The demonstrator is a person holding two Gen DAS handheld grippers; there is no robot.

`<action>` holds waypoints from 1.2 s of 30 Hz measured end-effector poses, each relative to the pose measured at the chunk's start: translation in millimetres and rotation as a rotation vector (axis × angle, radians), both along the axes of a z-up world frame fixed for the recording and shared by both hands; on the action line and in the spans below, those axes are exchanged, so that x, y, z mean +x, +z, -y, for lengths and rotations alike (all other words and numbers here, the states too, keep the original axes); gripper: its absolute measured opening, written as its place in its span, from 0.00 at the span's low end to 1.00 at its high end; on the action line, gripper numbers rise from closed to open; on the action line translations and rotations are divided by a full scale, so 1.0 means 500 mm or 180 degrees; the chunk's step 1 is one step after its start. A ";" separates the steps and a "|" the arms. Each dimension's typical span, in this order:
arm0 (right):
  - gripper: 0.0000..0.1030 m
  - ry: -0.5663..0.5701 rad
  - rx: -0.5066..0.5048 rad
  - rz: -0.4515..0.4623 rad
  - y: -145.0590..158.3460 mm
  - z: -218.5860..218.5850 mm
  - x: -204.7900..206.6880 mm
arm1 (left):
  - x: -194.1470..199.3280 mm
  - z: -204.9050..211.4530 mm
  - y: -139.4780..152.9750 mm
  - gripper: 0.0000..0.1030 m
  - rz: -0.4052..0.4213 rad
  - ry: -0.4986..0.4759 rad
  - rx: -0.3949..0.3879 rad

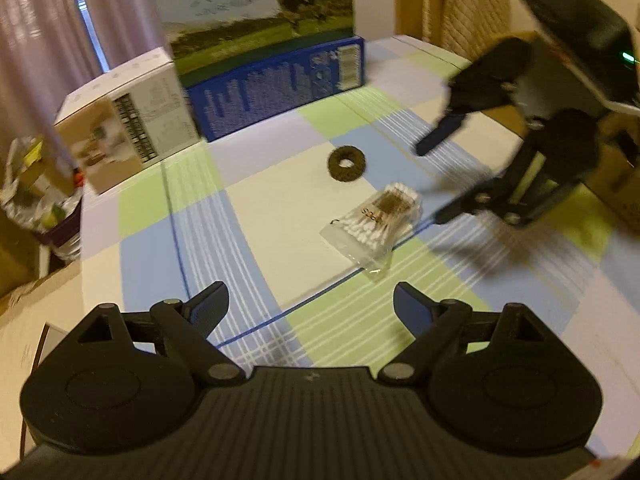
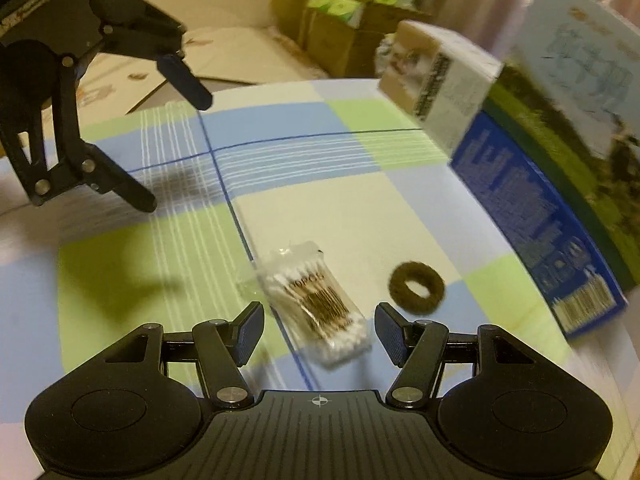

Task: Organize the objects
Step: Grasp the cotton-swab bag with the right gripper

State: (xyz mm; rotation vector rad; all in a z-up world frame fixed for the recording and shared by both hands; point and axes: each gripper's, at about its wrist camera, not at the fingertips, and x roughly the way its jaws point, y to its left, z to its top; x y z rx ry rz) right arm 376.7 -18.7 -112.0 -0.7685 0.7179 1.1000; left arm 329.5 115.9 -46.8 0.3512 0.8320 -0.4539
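Black ribbed tool [image 2: 319, 330], crinkly cotton-swab packet [image 2: 316, 304], fuzzy brown ring [image 2: 416, 288]

Table under checked cloth [image 1: 260, 200] of blue, green, cream, pale curtains [image 1: 48, 20] at window, chair draped with quilted cover [image 1: 468, 8], stacked cardboard boxes [image 2: 340, 28], warm indoor light.

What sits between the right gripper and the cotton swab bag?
Nothing visible. The cotton swab bag lies flat on the checked tablecloth, directly ahead of the open right gripper. The brown ring lies apart, off to one side.
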 end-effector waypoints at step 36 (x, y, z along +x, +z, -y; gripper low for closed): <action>0.21 -0.2657 0.0170 -0.0417 -0.028 0.152 0.162 | 0.222 0.161 -0.073 0.81 0.0069 0.0062 -0.0353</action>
